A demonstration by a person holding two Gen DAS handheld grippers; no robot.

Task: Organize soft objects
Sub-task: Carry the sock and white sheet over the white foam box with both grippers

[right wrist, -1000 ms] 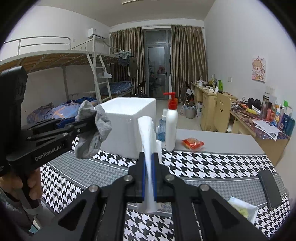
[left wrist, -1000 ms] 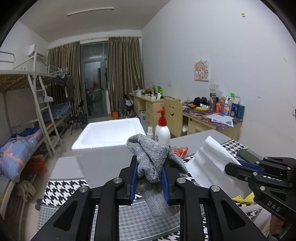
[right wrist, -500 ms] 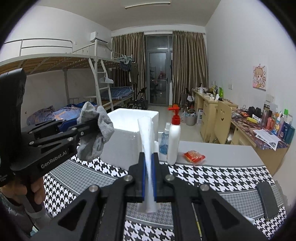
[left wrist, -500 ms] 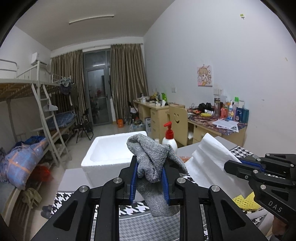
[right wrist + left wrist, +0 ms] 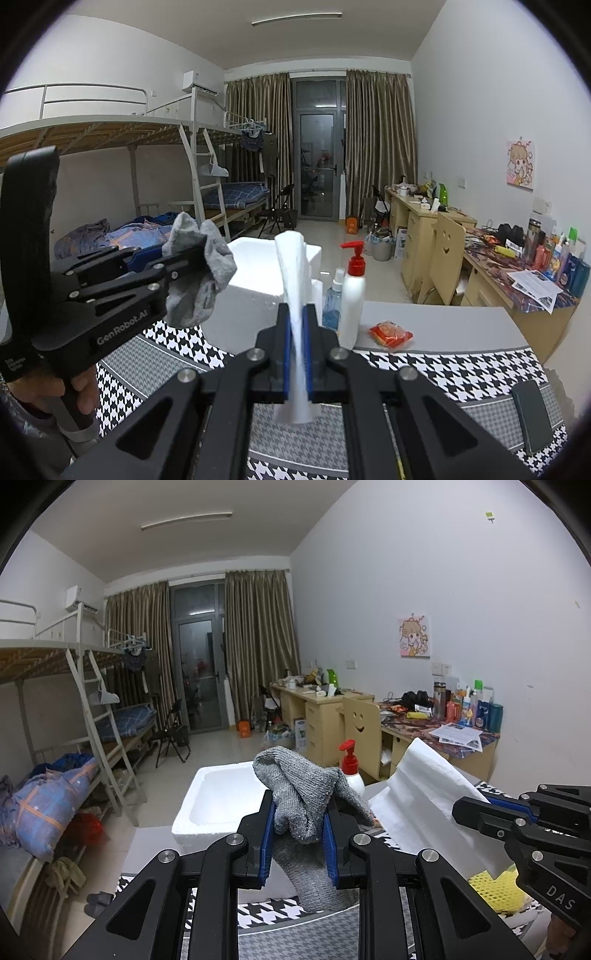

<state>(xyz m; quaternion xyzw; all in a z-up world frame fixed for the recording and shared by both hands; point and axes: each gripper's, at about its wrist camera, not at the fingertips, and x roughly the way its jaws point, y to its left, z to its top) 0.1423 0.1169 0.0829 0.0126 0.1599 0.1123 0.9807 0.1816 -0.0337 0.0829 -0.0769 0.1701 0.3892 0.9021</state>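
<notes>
My left gripper (image 5: 298,834) is shut on a grey knit cloth (image 5: 303,797), held in the air in front of an open white foam box (image 5: 218,797). The cloth also shows in the right wrist view (image 5: 199,273), left of the box (image 5: 258,291). My right gripper (image 5: 296,354) is shut on a white folded tissue sheet (image 5: 293,280), held upright above the table; it shows at the right of the left wrist view (image 5: 421,805).
A houndstooth cloth (image 5: 424,373) covers the table. A white pump bottle (image 5: 351,299), a blue spray bottle (image 5: 332,302) and a red packet (image 5: 389,332) stand beside the box. A dark phone (image 5: 532,413) and a yellow sponge (image 5: 495,890) lie at the right.
Both grippers have risen with their loads, so the foam box and table sit lower in both views. Both grips are unchanged.
</notes>
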